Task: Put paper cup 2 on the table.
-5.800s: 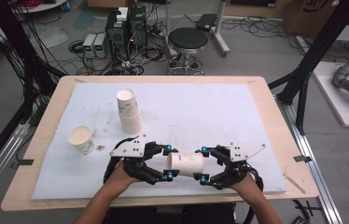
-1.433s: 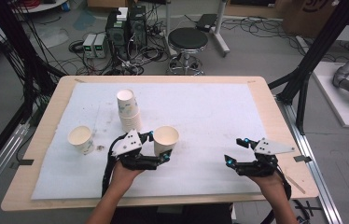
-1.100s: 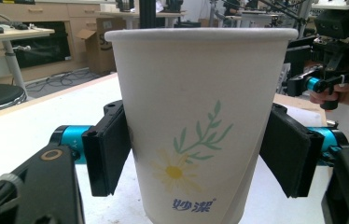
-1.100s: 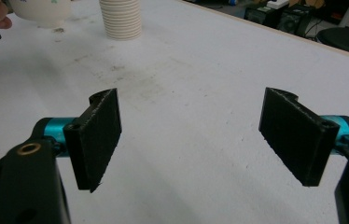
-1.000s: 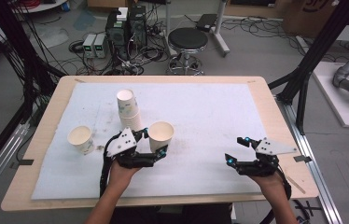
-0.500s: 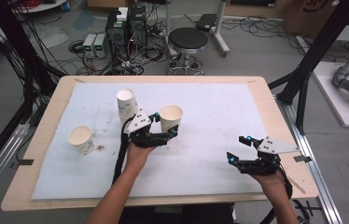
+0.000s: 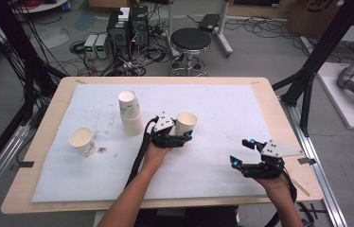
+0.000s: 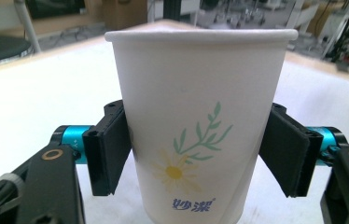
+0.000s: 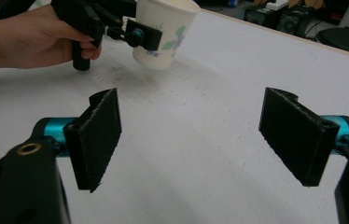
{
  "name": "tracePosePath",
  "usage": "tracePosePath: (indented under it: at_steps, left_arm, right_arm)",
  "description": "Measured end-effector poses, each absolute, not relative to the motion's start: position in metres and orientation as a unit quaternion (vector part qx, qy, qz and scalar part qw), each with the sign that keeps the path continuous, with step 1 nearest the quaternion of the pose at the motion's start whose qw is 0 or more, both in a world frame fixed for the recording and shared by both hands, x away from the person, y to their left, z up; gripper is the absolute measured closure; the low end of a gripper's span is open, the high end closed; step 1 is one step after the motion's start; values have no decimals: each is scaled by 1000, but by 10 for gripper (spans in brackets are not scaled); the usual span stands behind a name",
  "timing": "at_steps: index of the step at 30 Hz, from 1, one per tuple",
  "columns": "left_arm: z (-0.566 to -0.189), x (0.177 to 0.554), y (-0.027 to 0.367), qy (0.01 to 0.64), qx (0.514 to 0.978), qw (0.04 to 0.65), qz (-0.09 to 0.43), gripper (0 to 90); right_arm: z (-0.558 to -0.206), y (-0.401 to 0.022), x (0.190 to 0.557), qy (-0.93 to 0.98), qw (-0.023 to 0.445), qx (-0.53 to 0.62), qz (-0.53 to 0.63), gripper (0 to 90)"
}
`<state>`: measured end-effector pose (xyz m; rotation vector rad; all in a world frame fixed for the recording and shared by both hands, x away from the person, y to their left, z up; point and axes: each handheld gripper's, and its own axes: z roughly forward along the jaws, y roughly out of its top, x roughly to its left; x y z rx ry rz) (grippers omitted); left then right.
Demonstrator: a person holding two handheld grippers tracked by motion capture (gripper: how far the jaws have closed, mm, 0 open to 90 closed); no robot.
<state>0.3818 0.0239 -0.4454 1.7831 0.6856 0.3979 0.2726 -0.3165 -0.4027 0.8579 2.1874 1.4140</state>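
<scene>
— One paper cup (image 7: 185,124) sits upright between the left gripper (image 7: 181,137)'s pads, clamped, near the centre of the white mat (image 7: 222,109).
— And around it?
— At its nine o'clock, a stack of cups (image 7: 129,112); farther that way, a single cup (image 7: 82,141). At four o'clock the right gripper (image 7: 244,152) hovers, jaws wide, nothing between.

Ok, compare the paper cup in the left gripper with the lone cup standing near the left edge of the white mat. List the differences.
The held cup sits upright between the jaws of the left gripper; the lone cup stands free on the white mat, with nothing touching it. The held cup lies just right of the cup stack; the lone cup lies well left of it. Small dark specks dot the mat beside the lone cup. Both are open-topped white paper cups.
</scene>
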Motion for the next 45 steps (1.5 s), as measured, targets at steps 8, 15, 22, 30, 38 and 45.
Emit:
tracePosePath:
  at_steps: [8, 15, 22, 30, 38, 45]
  left_arm:
    - [-451, 380, 17, 291, 792, 507, 174, 308]
    - [-449, 365, 24, 296, 805, 478, 188, 311]
    - [-452, 358, 30, 304, 802, 478, 190, 314]
    - [-450, 348, 45, 306, 796, 495, 168, 189]
    - [-440, 323, 98, 305, 752, 565, 151, 176]
    - [-424, 306, 138, 310, 718, 598, 175, 175]
  right_arm:
    - [-403, -316, 272, 783, 198, 306, 505, 216]
    - [-402, -316, 271, 783, 198, 304, 506, 216]
    - [-402, -315, 270, 784, 196, 305, 503, 216]
    - [-404, -312, 270, 787, 195, 302, 502, 216]
    - [-406, -310, 270, 786, 197, 308, 498, 216]
    - [-407, -311, 267, 776, 207, 330, 496, 216]
